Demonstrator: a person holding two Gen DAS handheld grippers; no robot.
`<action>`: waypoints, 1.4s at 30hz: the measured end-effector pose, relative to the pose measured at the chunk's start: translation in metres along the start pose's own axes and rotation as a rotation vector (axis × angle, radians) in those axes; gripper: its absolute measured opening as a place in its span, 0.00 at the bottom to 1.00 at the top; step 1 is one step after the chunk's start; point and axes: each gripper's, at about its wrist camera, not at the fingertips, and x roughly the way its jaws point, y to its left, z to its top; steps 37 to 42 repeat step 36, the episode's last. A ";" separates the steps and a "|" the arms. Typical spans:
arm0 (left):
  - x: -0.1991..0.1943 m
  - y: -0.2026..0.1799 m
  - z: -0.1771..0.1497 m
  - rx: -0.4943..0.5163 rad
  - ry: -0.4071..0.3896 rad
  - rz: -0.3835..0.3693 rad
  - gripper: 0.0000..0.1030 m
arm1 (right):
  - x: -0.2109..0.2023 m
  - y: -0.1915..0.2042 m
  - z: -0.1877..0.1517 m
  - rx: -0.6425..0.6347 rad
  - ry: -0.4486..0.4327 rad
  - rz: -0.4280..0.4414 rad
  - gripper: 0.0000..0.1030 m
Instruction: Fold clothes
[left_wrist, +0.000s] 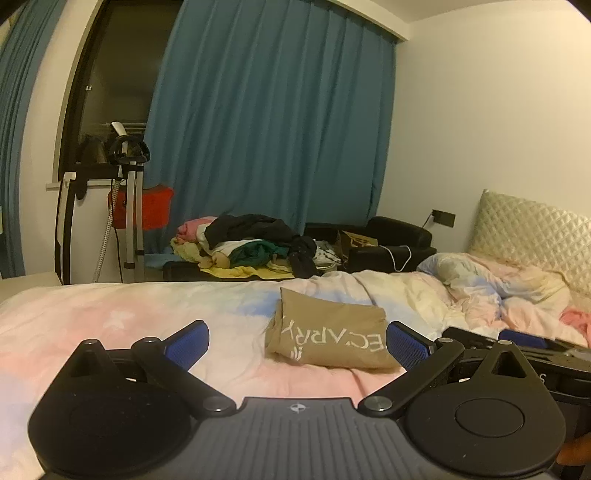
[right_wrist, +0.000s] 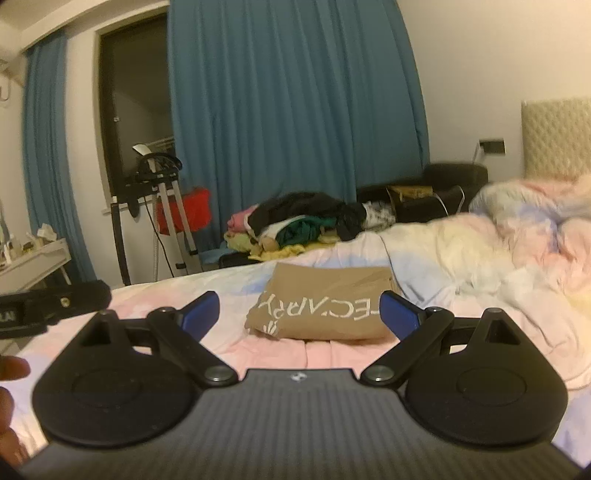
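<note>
A tan garment with white lettering (left_wrist: 328, 336) lies folded in a neat rectangle on the pink and pastel bedsheet (left_wrist: 110, 317); it also shows in the right wrist view (right_wrist: 325, 306). My left gripper (left_wrist: 297, 341) is open and empty, just short of the garment, its blue pads apart. My right gripper (right_wrist: 299, 312) is open and empty, also just short of the garment. The right gripper's body shows at the left wrist view's right edge (left_wrist: 524, 343). The left gripper's body shows at the right wrist view's left edge (right_wrist: 51, 302).
A crumpled pastel duvet (left_wrist: 498, 291) lies at the bed's right by a quilted headboard (left_wrist: 532, 229). A pile of unfolded clothes (left_wrist: 255, 240) sits on a dark sofa beyond the bed. Blue curtains (left_wrist: 273, 110), a metal stand (left_wrist: 129, 206) and a white desk (right_wrist: 33, 258) stand behind.
</note>
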 end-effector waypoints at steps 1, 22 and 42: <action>0.000 0.001 -0.002 -0.002 -0.001 0.002 1.00 | 0.001 0.001 -0.003 -0.002 -0.001 0.002 0.92; 0.006 0.024 -0.023 -0.047 0.022 0.000 1.00 | 0.007 0.012 -0.027 -0.047 0.020 -0.032 0.92; 0.006 0.015 -0.024 -0.006 0.022 0.012 1.00 | 0.007 0.012 -0.028 -0.042 0.024 -0.044 0.92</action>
